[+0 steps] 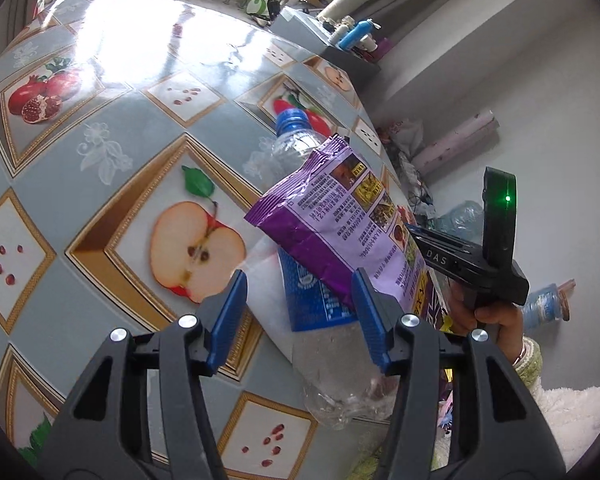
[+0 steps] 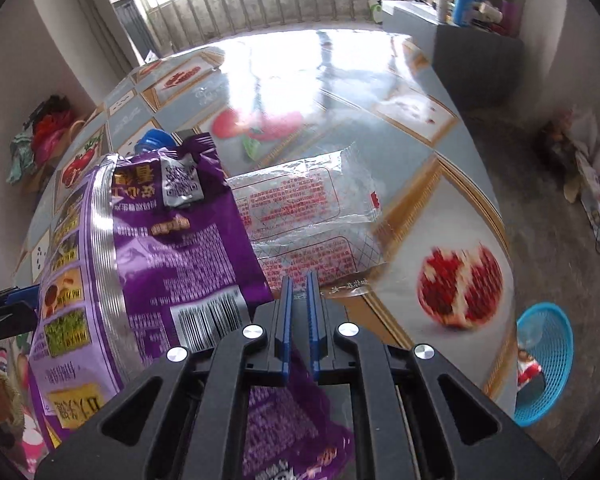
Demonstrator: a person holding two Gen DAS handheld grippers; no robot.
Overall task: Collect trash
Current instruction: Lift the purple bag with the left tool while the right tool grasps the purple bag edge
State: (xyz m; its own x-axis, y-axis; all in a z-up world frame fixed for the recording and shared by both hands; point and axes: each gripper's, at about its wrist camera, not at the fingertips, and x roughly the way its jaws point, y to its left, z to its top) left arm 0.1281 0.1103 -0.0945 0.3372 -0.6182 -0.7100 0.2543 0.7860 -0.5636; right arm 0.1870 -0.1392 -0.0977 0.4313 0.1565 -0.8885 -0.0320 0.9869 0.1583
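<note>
Purple bag (image 2: 148,248) hangs clamped in the R gripper (image 2: 299,320), jaws pressed together on its edge, above the table (image 2: 412,128). L gripper (image 1: 300,316) jaws sit apart round a clear bottle (image 1: 300,280), pads on its sides. Clear wrapper (image 2: 312,216) lies on table; blue basket (image 2: 556,360) on floor beside it.

Left gripper (image 1: 300,316): tilted downward, blue pads about half apart, clamped on a bottle (image 1: 320,320).
Right gripper (image 2: 299,320): pitched steeply down, jaws pinched nearly together on a purple bag (image 2: 160,248).
Right hand (image 1: 484,312): wrapped round the handle, knit cuff at the wrist.
</note>
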